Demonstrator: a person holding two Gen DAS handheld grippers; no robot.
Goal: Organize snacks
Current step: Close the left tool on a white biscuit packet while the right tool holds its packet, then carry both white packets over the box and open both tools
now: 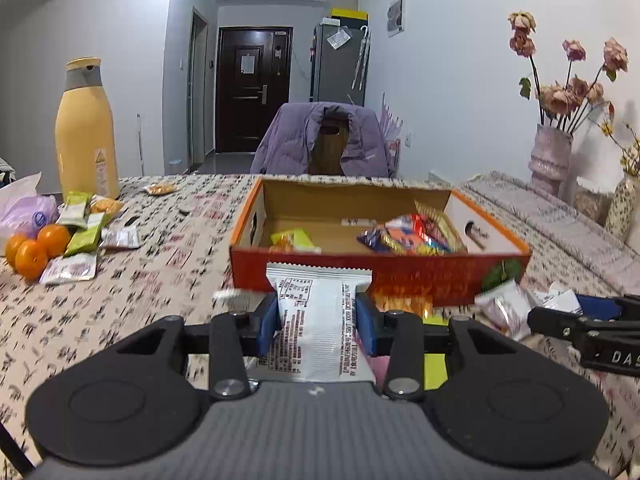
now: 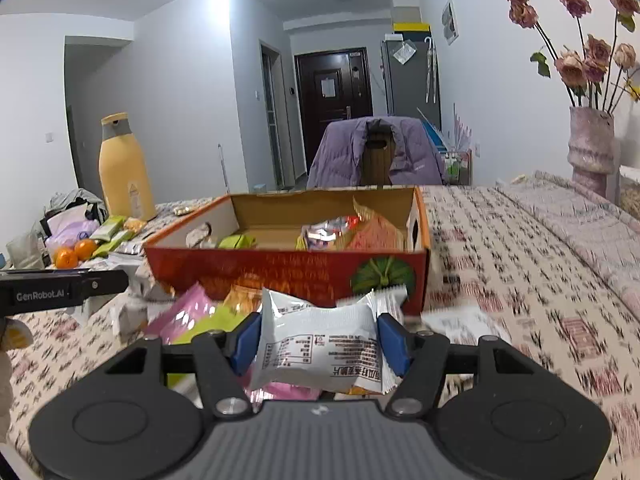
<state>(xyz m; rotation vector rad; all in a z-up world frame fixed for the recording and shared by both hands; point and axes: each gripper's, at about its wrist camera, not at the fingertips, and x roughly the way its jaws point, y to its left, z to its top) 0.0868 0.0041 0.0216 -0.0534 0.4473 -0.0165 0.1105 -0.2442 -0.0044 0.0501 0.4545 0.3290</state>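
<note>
My left gripper [image 1: 318, 320] is shut on a white snack packet [image 1: 320, 320] with printed text, held upright just short of the orange cardboard box [image 1: 400, 276]. In the right wrist view my right gripper [image 2: 320, 338] is shut on another white snack packet [image 2: 320, 340], held crosswise above a heap of pink, green and orange packets [image 2: 196, 312] lying in front of the same box [image 2: 280, 272]. Inside the box lie a yellow-green packet [image 1: 294, 240] and several colourful wrappers [image 1: 412, 236]. The right gripper's arm [image 1: 588, 328] shows at the right edge of the left wrist view.
A tall yellow bottle [image 1: 86, 128] stands at the back left of the patterned table [image 1: 160, 272], with oranges [image 1: 36, 246], green packets [image 1: 86, 224] and a plastic bag beside it. A chair with a purple jacket [image 1: 320, 140] is behind the table. Vases of dried roses [image 1: 552, 152] stand right.
</note>
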